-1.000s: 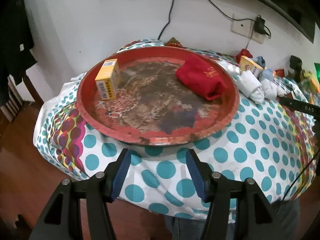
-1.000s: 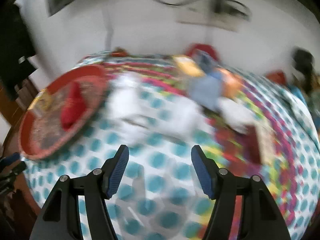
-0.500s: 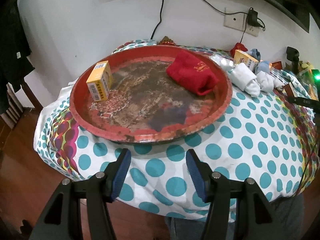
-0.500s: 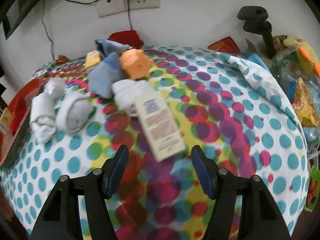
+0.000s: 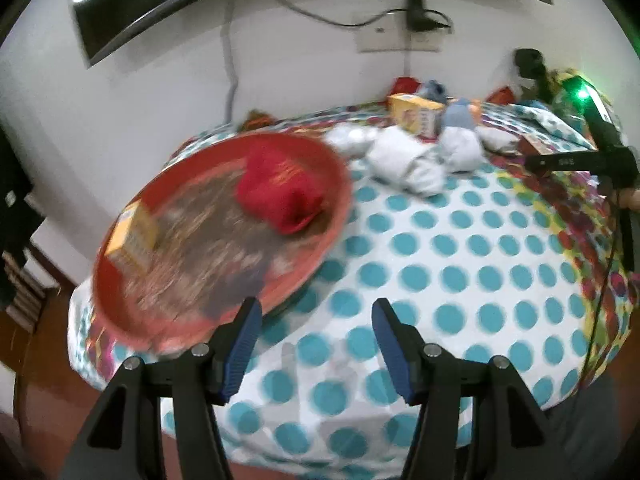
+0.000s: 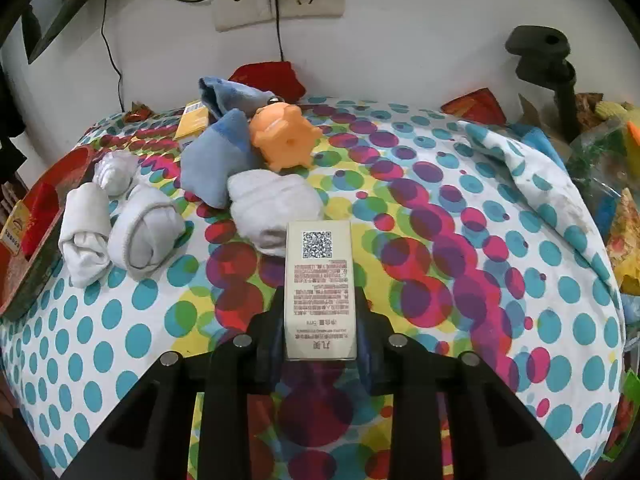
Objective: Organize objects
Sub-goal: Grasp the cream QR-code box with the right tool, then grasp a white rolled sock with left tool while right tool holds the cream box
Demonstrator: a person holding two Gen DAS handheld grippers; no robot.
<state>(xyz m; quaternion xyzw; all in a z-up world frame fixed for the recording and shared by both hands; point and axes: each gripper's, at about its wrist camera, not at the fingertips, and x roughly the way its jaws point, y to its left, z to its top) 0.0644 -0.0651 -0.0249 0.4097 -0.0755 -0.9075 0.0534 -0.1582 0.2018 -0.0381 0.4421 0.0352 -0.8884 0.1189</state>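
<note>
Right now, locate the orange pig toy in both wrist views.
Left wrist: only an orange sliver at upper right, behind the blue sock; the pig itself cannot be made out.
Right wrist: pig toy upper centre-left, beside the blue sock.
Shared landmark: wall socket.

Right gripper fingers just closed together, left gripper fingers apart

Left wrist view is pretty smeary: the round red tray and polka-dot tablecloth are motion-blurred, with ceiling-light glare on the black wall screen. Right wrist view is crisp and evenly lit, soft shadows only. Both have heavy fisheye bending and black corners.
</note>
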